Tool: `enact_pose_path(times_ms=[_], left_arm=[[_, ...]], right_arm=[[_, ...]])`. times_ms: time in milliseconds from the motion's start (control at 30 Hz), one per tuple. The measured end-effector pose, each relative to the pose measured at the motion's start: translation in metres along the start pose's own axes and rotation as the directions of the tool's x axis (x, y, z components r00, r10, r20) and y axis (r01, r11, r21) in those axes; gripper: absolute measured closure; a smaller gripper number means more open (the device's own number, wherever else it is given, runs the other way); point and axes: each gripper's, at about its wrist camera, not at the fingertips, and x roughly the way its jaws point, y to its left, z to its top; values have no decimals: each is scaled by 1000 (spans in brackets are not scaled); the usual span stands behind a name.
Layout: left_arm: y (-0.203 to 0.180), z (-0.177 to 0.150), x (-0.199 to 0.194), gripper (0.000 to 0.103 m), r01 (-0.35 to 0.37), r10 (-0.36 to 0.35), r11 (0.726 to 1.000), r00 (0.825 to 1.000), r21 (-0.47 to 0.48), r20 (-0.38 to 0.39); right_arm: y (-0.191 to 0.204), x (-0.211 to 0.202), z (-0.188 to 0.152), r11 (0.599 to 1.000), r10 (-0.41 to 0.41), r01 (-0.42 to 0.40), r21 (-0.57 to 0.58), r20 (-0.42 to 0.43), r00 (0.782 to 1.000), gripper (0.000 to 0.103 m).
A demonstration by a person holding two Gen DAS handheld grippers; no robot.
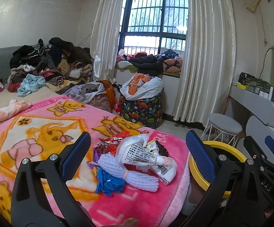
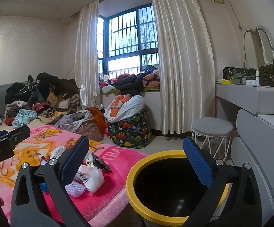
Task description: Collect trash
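The left tool [image 1: 138, 162] hangs released, its blue-padded jaws spread wide and empty, framing a small heap of trash [image 1: 135, 162] on the near corner of the bed's pink fleece blanket printed with yellow cartoon bears [image 1: 42, 132]. The heap holds white foam fruit netting tied with a band [image 1: 131, 176], a crumpled blue glove [image 1: 109, 184], a printed white plastic packet [image 1: 137, 151] and red and purple foil wrappers [image 1: 108, 145]; nothing in it is grasped.

The right tool [image 2: 136, 168] is likewise spread and empty, poised over the round black bin with a yellow rim [image 2: 137, 170], which stands on the floor just beside the bed's near right corner. The bin's dark inside looks empty, though its bottom is dim, so the collecting appears barely begun: every piece in view is yet to be lifted and dropped in.

Farther off, a white wire-legged stool with a grey seat [image 2: 211, 127] stands to the right by a grey dressing worktop [image 2: 250, 96] crowded with bottles and boxes. A dinosaur-print fabric hamper stuffed with laundry [image 1: 142, 109] sits past the foot of the bed, and a large pile of clothes [image 1: 49, 60] covers the far left of the bed. Cream satin curtains [image 1: 203, 56] flank a barred window at the back. Nothing blocks the short path from heap to bin.
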Motion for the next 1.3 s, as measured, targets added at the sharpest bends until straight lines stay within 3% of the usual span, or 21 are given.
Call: enact_pose_path(times_ms=[767,1000,1300], left_arm=[[-3,4,-4,11,5,-5,1000,1000,-2,3],[-6,5,-7,11,-5,5,1000,1000,-12,-1],[28,1,-3,11,-49,48,997,999,-62,-16]], right_arm=[[-4,2,2,1000,1,-1,4,-5,1000,6],[0,3,1,999,47,-47,-16,-20,999,6],[29,14,-5,983,157,-165,-84,-95,983,6]])
